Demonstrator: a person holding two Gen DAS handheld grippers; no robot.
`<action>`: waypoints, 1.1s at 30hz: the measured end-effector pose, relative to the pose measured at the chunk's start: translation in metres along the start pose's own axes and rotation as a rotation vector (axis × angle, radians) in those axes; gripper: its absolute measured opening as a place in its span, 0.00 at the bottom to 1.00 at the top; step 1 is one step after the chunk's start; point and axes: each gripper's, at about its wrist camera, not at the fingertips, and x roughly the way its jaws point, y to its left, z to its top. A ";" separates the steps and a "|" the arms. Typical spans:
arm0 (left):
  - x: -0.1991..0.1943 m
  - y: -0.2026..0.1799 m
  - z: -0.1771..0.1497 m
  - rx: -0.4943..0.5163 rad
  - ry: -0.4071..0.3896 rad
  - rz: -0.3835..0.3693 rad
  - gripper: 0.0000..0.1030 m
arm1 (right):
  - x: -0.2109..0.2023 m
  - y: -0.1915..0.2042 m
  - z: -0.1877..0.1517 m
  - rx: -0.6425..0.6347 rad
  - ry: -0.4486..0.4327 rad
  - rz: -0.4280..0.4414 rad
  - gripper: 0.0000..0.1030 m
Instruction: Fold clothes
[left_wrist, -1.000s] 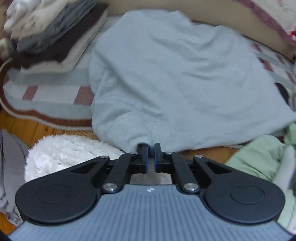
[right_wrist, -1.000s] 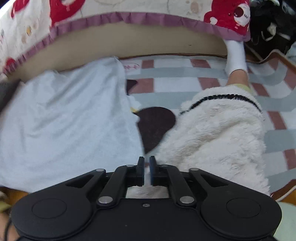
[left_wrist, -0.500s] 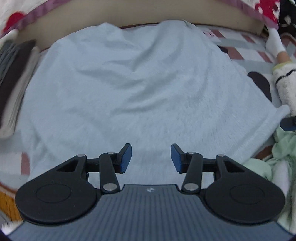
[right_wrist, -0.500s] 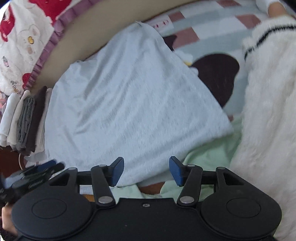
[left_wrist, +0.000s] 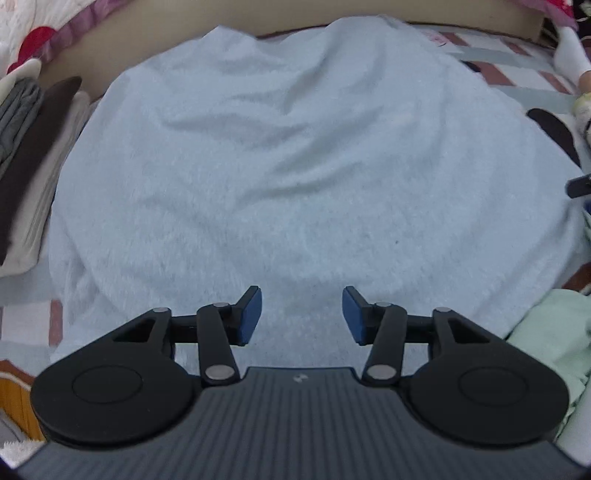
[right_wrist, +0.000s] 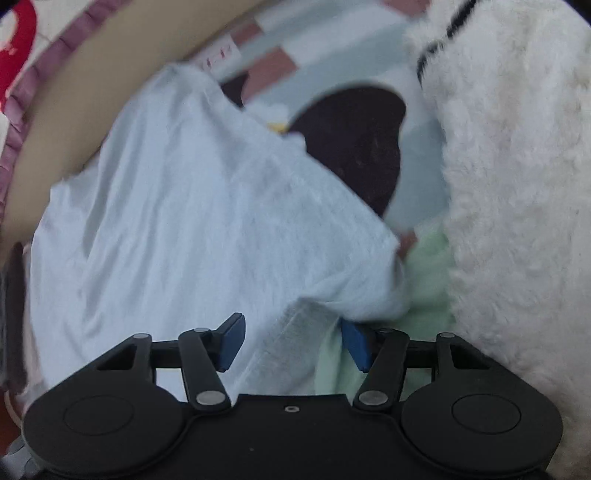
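A light blue garment (left_wrist: 295, 166) lies spread flat on a striped rug (left_wrist: 517, 74). My left gripper (left_wrist: 301, 314) hovers just over its near edge. The jaws are opening, and only the flat cloth lies below the blue pads (left_wrist: 249, 317). In the right wrist view the same garment (right_wrist: 184, 221) runs up to the left. My right gripper (right_wrist: 293, 341) is low at its near right corner. Those jaws are closing, with the raised hem edge (right_wrist: 295, 332) between them and the pads still apart.
A stack of folded clothes (left_wrist: 26, 147) sits left of the garment. A pale green garment (right_wrist: 424, 280) and a white fluffy one (right_wrist: 517, 184) lie to the right. A person's socked foot (left_wrist: 569, 51) rests at the far right, and a beige bed edge (left_wrist: 295, 14) runs behind.
Both grippers went from shut to apart and sank toward the blue garment. The left moved over its middle near edge. The right swung left to its near right corner.
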 end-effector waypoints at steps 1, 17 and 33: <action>0.002 0.004 0.001 -0.022 0.009 -0.004 0.50 | -0.001 0.005 -0.002 -0.038 -0.039 -0.028 0.01; 0.004 0.000 0.010 -0.053 0.057 -0.227 0.50 | -0.048 -0.006 0.005 -0.086 -0.078 0.032 0.50; 0.039 -0.047 0.033 0.001 -0.003 -0.303 0.30 | 0.007 0.019 0.006 -0.210 -0.052 -0.221 0.06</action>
